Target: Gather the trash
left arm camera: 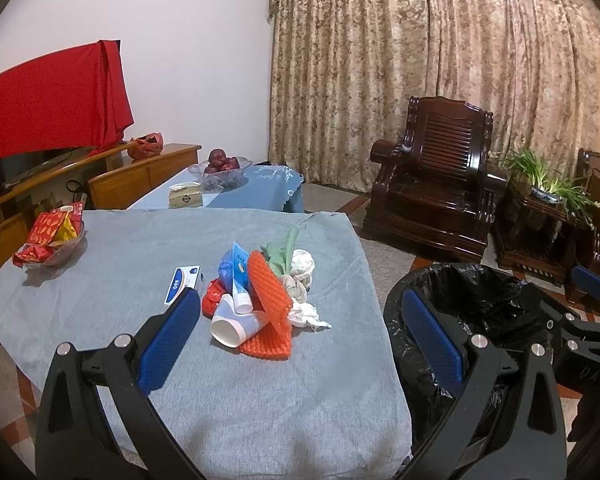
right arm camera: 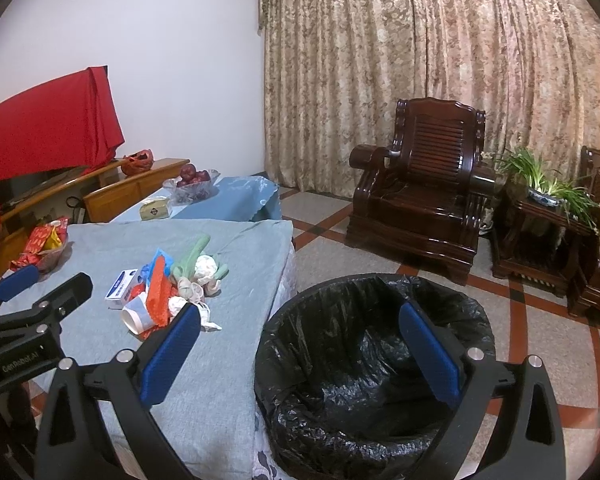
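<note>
A trash pile (left arm camera: 260, 292) lies mid-table on the grey cloth (left arm camera: 120, 280): an orange foam net (left arm camera: 268, 292), a tipped white paper cup (left arm camera: 230, 326), a blue-and-white tube (left arm camera: 240, 276), a small white-and-blue box (left arm camera: 182, 280), crumpled tissues (left arm camera: 304, 312) and a green piece (left arm camera: 282, 252). My left gripper (left arm camera: 300, 316) hovers open just short of the pile, holding nothing. A bin with a black liner (right arm camera: 340, 360) stands on the floor beside the table's right edge. My right gripper (right arm camera: 300, 344) is open and holding nothing above its near rim. The trash pile (right arm camera: 168, 288) lies to its left.
A glass bowl of red snack packets (left arm camera: 48, 236) sits at the table's left edge. Behind are a fruit bowl with red apples (left arm camera: 220, 166) and a tissue box (left arm camera: 186, 196) on a second blue-covered table. A dark wooden armchair (right arm camera: 420, 192) and potted plant (right arm camera: 548, 188) stand by the curtain.
</note>
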Available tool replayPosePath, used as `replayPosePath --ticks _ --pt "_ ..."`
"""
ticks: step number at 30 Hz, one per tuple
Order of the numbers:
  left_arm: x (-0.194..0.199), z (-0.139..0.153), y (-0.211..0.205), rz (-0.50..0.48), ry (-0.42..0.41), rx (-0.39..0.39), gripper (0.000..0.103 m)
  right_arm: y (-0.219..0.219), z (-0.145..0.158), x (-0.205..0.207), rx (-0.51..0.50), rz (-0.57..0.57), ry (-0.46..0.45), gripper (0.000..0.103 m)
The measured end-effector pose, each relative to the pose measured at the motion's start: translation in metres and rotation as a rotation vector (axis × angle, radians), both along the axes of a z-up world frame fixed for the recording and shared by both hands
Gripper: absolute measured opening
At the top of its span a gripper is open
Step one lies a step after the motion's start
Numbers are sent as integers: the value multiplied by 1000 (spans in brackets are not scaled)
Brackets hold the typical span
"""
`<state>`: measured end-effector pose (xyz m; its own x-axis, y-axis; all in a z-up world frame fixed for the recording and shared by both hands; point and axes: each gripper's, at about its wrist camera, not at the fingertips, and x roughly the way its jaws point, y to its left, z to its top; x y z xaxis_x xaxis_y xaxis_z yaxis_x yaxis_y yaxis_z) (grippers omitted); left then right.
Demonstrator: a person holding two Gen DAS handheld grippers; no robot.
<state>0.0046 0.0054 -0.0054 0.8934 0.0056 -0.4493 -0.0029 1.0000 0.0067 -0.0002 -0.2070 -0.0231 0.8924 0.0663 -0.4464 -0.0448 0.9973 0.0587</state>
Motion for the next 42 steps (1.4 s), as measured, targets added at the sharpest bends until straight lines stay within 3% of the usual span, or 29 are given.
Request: replayPosePath --ticks 42 --pt "4 -4 8 1 8 -3 98 1 -1 3 2 3 8 97"
